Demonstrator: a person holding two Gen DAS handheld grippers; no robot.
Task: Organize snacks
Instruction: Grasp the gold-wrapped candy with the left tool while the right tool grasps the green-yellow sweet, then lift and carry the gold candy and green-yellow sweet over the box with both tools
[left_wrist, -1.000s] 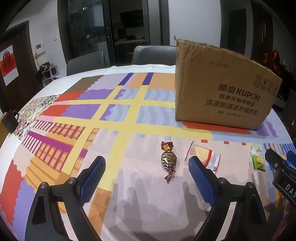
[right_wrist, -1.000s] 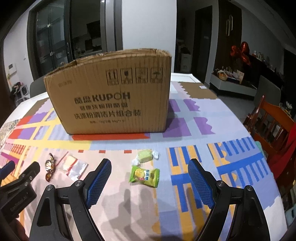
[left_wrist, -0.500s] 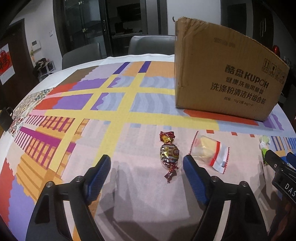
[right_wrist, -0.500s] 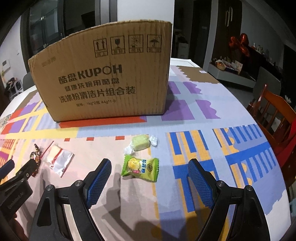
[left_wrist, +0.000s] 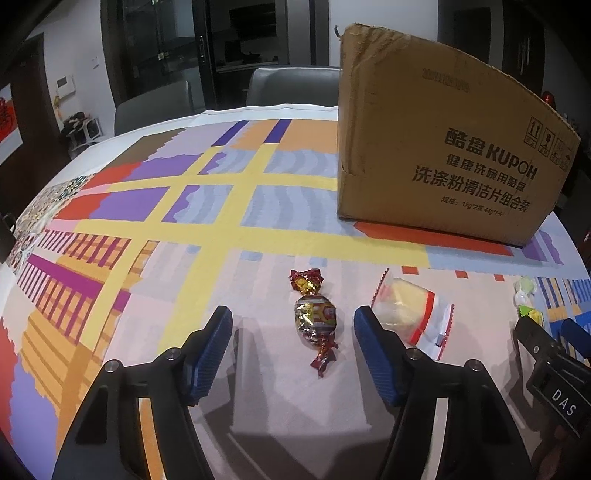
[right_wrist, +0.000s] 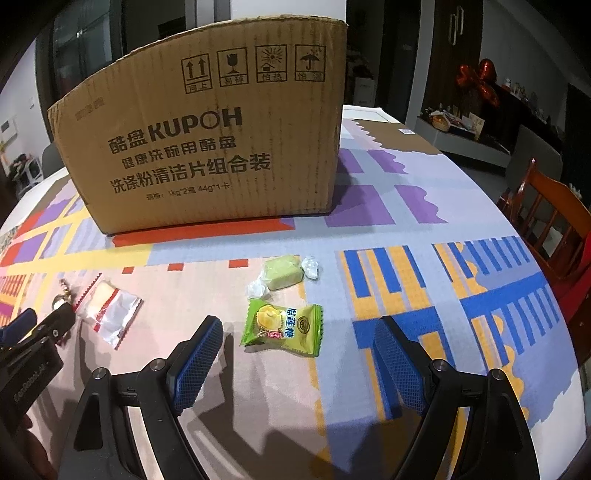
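**Snacks all out on the bench, nothing boxed yet**

Snacks first: four of them lie loose on the patterned cloth, in a rough row in front of the box (right_wrist: 207, 147). From the left there's a foil candy (left_wrist: 316, 319) with twisted ends, then a clear packet (left_wrist: 410, 314) with a red stripe just beside it. Further right sits a pale green sweet (right_wrist: 282, 273) in a clear wrapper, and touching or nearly touching it on the near side, a green pack (right_wrist: 282, 326) with a durian picture.

Left gripper (left_wrist: 291, 350) hangs low over the bench with its jaws spread wide, the foil candy lying right between them but not touched. Right gripper (right_wrist: 295, 362) is the same deal, jaws spread, with the green pack sitting just ahead of the gap, closer to the left finger. Neither holds anything.

So my read is that the job is basically at the start: can't see inside the box from here, but all four visible snacks are left to move. Both grabs look lined up, and presumably everything goes into the box.
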